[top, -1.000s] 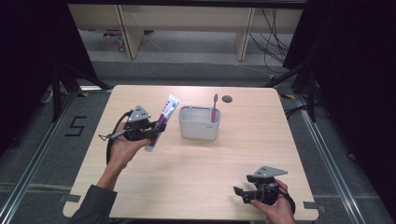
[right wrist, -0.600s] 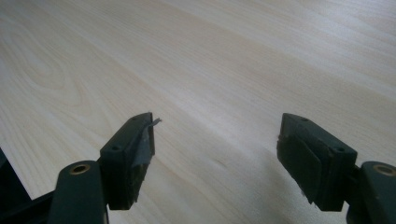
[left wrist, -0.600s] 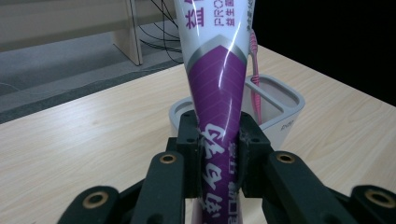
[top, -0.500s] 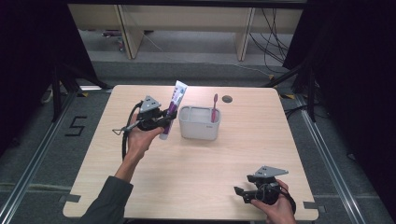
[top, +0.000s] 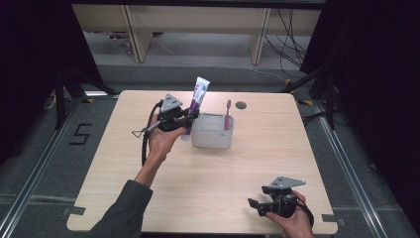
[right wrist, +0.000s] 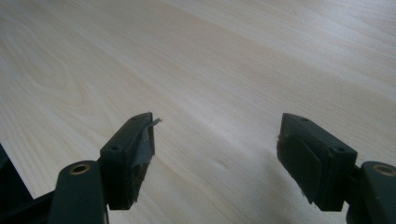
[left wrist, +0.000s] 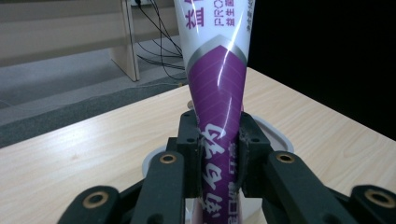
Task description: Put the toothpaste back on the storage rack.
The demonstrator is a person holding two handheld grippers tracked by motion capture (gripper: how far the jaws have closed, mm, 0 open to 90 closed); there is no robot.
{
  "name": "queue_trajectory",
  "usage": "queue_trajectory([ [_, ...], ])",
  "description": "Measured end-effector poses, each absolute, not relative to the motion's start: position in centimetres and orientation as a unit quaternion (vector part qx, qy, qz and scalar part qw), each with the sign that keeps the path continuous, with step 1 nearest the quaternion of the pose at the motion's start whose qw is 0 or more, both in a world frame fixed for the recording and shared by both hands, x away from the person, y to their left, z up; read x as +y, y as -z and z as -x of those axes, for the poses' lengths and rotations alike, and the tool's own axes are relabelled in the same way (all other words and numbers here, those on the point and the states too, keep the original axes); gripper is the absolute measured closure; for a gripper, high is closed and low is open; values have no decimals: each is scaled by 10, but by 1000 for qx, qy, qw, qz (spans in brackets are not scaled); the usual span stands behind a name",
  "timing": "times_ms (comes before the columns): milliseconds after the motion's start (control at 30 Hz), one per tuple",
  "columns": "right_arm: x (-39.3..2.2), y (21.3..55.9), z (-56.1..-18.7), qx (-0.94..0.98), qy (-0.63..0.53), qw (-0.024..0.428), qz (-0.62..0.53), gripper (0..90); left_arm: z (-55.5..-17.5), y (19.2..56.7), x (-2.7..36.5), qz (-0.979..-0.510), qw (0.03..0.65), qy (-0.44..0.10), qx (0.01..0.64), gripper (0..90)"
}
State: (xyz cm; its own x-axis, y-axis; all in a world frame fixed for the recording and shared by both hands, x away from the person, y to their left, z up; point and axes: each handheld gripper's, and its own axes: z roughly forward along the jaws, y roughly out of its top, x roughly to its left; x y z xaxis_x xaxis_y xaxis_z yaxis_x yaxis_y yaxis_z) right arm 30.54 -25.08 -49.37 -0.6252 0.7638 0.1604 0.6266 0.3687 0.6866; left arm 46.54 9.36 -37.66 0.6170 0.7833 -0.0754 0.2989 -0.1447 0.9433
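Currently clamped in left gripper: purple-and-white toothpaste tube, near upright, raised above table, just beside left wall of grey container. Pink toothbrush standing inside container, right side. Right gripper parted and holding nothing, low over table's near right corner, well apart from container.

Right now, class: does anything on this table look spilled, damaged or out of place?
Nothing stands out. The toothpaste tube is held upright in the left gripper beside the white tub, where the toothbrush stands.
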Motion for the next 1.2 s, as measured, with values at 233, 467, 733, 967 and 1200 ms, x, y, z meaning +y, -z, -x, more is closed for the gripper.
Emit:
queue_trajectory([
  [233, -251, 494, -306, 822, -370, 93, -422, 286, -471, 370, 76, -719, 544, -225, 369, 744],
  [467, -250, 493, -304, 821, -370, 86, -427, 286, -480, 368, 62, -713, 554, -221, 368, 744],
  [733, -250, 493, -305, 821, -373, 86, -423, 285, -490, 369, 50, -707, 565, -220, 365, 744],
  [967, -249, 493, -305, 821, -374, 87, -422, 286, -501, 372, 43, -706, 570, -213, 363, 743],
  [1200, -250, 494, -305, 825, -374, 91, -414, 286, -512, 380, 39, -698, 573, -214, 372, 743],
])
